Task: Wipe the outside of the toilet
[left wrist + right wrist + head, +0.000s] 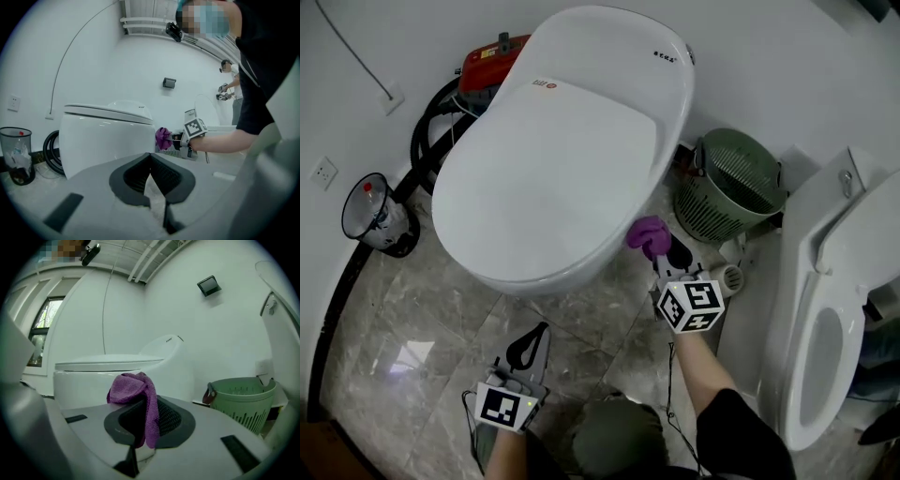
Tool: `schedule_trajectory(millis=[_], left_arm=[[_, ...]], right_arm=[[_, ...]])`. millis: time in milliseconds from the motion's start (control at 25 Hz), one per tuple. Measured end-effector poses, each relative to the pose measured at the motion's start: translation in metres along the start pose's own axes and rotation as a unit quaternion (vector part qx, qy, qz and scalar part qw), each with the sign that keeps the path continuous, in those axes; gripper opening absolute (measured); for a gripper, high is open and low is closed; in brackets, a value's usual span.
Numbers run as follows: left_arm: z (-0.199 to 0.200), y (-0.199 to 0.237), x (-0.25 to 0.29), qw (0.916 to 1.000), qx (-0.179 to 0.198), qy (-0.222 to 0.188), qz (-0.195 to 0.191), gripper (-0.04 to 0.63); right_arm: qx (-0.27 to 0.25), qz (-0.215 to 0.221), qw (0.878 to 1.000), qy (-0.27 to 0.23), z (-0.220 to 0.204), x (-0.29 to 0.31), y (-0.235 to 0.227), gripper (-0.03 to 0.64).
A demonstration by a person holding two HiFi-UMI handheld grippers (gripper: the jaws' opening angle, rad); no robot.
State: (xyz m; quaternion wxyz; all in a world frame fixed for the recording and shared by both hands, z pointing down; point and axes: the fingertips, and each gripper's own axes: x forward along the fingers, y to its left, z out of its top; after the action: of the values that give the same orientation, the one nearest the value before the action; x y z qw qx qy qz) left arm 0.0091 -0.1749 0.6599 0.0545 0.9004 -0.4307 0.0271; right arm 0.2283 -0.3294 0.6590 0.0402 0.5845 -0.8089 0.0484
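A white toilet with its lid down fills the middle of the head view; its bowl side shows in the left gripper view as the toilet and in the right gripper view as the toilet. My right gripper is shut on a purple cloth, held just off the toilet's right flank. The purple cloth hangs bunched between the jaws. My left gripper sits low in front of the toilet, jaws closed, holding nothing. From there the right gripper and purple cloth are visible.
A green basket stands right of the toilet, near a second toilet at the right edge. A black hose and red device lie at the back left. A small bin sits by the left wall.
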Motion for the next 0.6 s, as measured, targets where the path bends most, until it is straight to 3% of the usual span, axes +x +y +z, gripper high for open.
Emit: schedule_trajectory(millis=[320, 440, 600], left_arm=[[-0.013, -0.007, 0.013, 0.9999, -0.004, 0.016, 0.002, 0.005], [-0.035, -0.006, 0.006, 0.9989, -0.014, 0.043, 0.008, 0.005], [-0.037, -0.006, 0.003, 0.999, -0.015, 0.04, 0.014, 0.005]], right_arm=[[-0.056, -0.06, 0.996, 0.029, 0.013, 0.054, -0.091, 0.04], [-0.077, -0.087, 0.992, 0.043, 0.019, 0.077, -0.118, 0.04], [-0.085, -0.128, 0.986, 0.067, 0.024, 0.103, -0.145, 0.04]])
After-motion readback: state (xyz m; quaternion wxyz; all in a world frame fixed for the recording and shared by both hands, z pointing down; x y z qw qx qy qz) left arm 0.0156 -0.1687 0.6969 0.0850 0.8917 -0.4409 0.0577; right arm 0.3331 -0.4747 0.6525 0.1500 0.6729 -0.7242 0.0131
